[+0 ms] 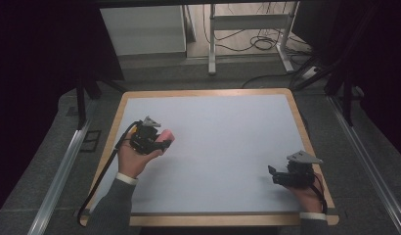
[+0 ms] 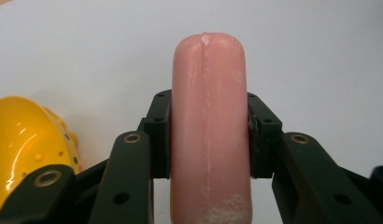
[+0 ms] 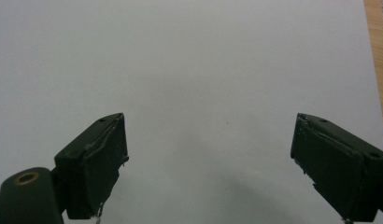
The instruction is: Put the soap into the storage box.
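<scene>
My left gripper [image 1: 164, 140] is shut on a pink sausage-shaped object [image 1: 167, 135] at the left of the white table top [image 1: 218, 132]. In the left gripper view the black pads [image 2: 160, 135] press both sides of the pink object [image 2: 209, 140], whose rounded end sticks out past them. A glossy yellow object with small dots [image 2: 21, 140] lies just to its left. My right gripper [image 1: 272, 173] rests near the front right corner. Its jaws stand wide apart over bare white surface in the right gripper view [image 3: 208, 158], with nothing between them.
The table has a wooden rim [image 1: 203, 92]. Metal rails [image 1: 56, 181] run along the floor on both sides. A white desk frame [image 1: 211, 44] and loose cables [image 1: 259, 41] stand beyond the far edge.
</scene>
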Action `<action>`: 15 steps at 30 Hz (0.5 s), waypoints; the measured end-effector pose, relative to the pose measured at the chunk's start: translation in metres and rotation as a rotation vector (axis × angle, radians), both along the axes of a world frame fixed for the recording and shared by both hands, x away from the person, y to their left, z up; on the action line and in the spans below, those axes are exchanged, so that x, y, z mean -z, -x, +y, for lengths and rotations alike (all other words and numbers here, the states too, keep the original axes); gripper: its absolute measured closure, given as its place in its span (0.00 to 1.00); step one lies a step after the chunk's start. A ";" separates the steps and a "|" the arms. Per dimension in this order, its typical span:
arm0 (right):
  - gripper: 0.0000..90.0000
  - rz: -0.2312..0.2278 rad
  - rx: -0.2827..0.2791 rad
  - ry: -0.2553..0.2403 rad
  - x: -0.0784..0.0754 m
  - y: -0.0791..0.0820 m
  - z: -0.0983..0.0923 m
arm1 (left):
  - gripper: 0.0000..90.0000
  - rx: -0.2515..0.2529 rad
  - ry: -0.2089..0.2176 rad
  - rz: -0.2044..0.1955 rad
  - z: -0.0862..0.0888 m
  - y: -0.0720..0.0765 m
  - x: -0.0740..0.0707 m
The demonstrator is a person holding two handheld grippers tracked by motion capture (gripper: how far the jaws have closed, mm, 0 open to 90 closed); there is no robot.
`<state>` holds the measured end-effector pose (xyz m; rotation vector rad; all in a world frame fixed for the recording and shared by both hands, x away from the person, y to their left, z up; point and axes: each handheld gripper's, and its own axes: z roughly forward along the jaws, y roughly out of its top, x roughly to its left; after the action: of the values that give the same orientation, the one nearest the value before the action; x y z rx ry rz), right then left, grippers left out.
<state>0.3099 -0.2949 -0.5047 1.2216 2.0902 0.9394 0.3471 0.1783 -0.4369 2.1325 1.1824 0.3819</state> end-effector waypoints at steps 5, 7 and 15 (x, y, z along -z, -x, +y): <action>0.12 0.002 -0.001 0.001 0.000 0.000 0.000 | 0.67 -0.008 0.003 0.000 0.004 -0.001 -0.001; 0.12 0.002 -0.001 0.000 0.000 0.000 0.001 | 0.67 -0.013 0.008 -0.003 0.005 -0.001 -0.002; 0.12 0.005 0.005 0.001 0.001 0.000 0.000 | 0.67 -0.029 0.011 0.002 0.012 -0.003 -0.004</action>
<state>0.3103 -0.2954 -0.5058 1.2298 2.0900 0.9344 0.3505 0.1903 -0.4329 2.1084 1.2144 0.3853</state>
